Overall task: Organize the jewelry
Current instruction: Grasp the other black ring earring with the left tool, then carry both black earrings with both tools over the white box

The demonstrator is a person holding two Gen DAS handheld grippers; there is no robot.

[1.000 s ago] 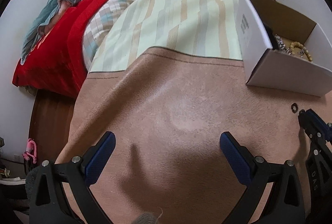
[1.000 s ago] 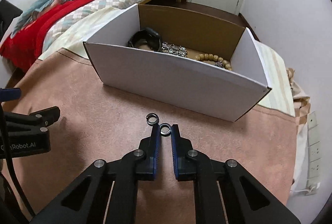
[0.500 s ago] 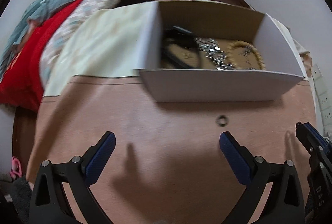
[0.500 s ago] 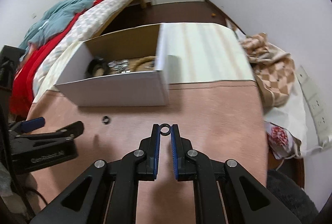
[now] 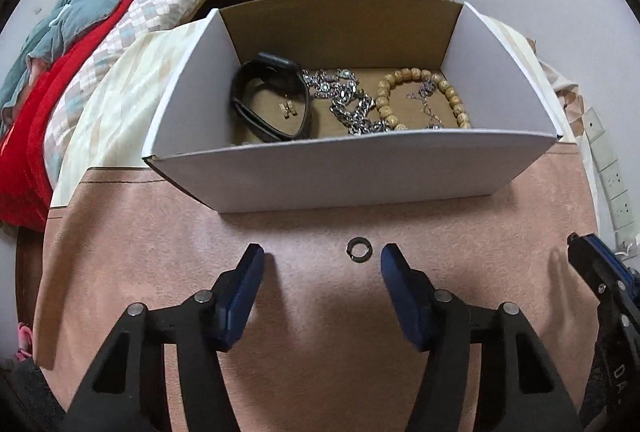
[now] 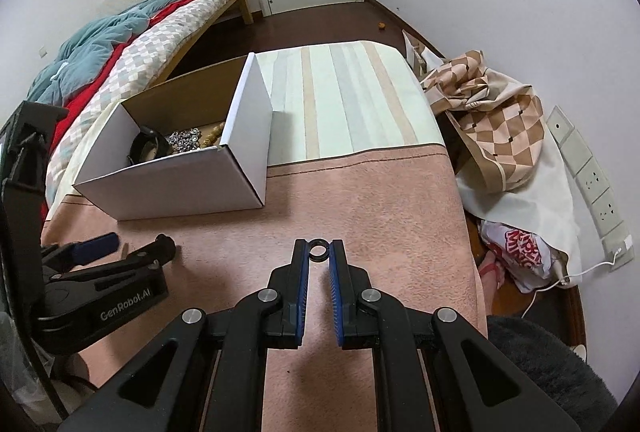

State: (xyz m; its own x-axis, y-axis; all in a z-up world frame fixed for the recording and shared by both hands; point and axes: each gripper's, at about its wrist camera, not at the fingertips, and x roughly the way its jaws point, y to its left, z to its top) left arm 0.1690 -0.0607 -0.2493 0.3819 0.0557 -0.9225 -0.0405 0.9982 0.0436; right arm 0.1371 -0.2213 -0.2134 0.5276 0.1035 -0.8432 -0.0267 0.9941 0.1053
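Pink cloth (image 5: 160, 232) covers the table, and on it a dark ring (image 5: 359, 250) lies between the left gripper (image 5: 322, 260)'s closing, untouching pads, just before the white jewelry box (image 5: 352, 172). Beside it, the right gripper (image 6: 319, 252) pinches a second ring (image 6: 319, 250).

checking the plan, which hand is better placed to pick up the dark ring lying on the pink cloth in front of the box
Left. The left gripper points down at the loose ring, which lies between its closing fingers. The right gripper already pinches another ring at its tips.
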